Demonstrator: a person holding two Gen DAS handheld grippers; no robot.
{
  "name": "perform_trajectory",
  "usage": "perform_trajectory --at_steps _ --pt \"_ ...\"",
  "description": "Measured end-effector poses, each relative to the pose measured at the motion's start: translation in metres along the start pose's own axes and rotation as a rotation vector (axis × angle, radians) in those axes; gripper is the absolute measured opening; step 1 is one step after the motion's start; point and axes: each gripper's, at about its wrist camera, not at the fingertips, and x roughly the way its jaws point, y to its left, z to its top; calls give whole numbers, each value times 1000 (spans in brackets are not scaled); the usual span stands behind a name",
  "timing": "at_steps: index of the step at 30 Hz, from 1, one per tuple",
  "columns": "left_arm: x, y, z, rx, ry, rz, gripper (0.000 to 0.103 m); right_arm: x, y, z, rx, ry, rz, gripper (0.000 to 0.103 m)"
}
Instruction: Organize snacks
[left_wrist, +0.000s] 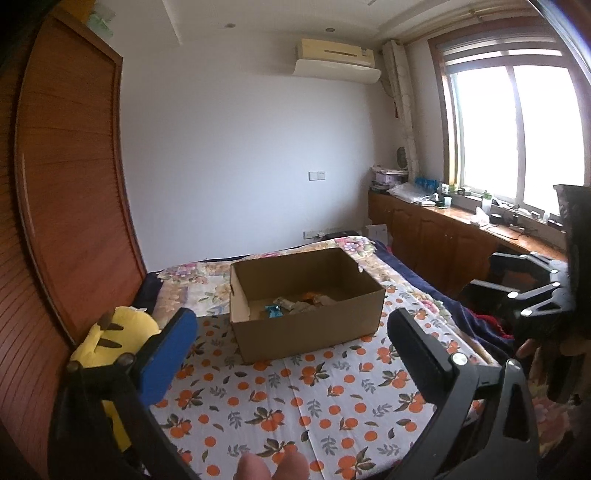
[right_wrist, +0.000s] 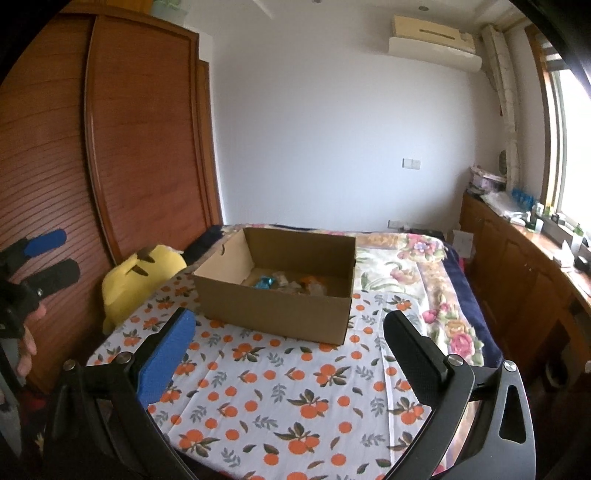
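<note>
Cardboard box (left_wrist: 306, 302) on the bed (left_wrist: 295, 406), snacks (left_wrist: 295, 304) inside, left tongs (left_wrist: 291, 354) and right tongs (right_wrist: 290, 349) near, both wide apart, holding nothing

Plain white wall (left_wrist: 240, 155) with white switch plate (left_wrist: 316, 175); cream wall-mounted air conditioner (left_wrist: 338, 59) near the ceiling. Reddish-brown louvred wooden wardrobe (left_wrist: 70, 177) along one side. Large wood-framed window (left_wrist: 517, 125), bright daylight, washed out. Low brown wooden cabinets (left_wrist: 436, 232) beneath it, countertop cluttered with small items. Bed covered with white orange-fruit-print sheet (left_wrist: 295, 398) and floral quilt (right_wrist: 417, 266).
</note>
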Motion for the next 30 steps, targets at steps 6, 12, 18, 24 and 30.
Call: perform_trajectory --at_steps 6,12,18,24,30 --pt "-10 -1 -21 -45 25 21 103 -19 4 -13 5 -5 -4 103" --pt "-22 -7 -42 -39 34 116 103 -34 9 -30 11 -12 0 103" --pt "-32 -16 -66 -34 39 202 103 -42 15 -47 24 -23 -3 103" --pt "-40 -22 -85 -60 41 181 103 -51 21 -65 41 -42 -48 103" --pt "-44 -29 -100 -63 52 196 103 -59 23 -91 66 -49 -123 103"
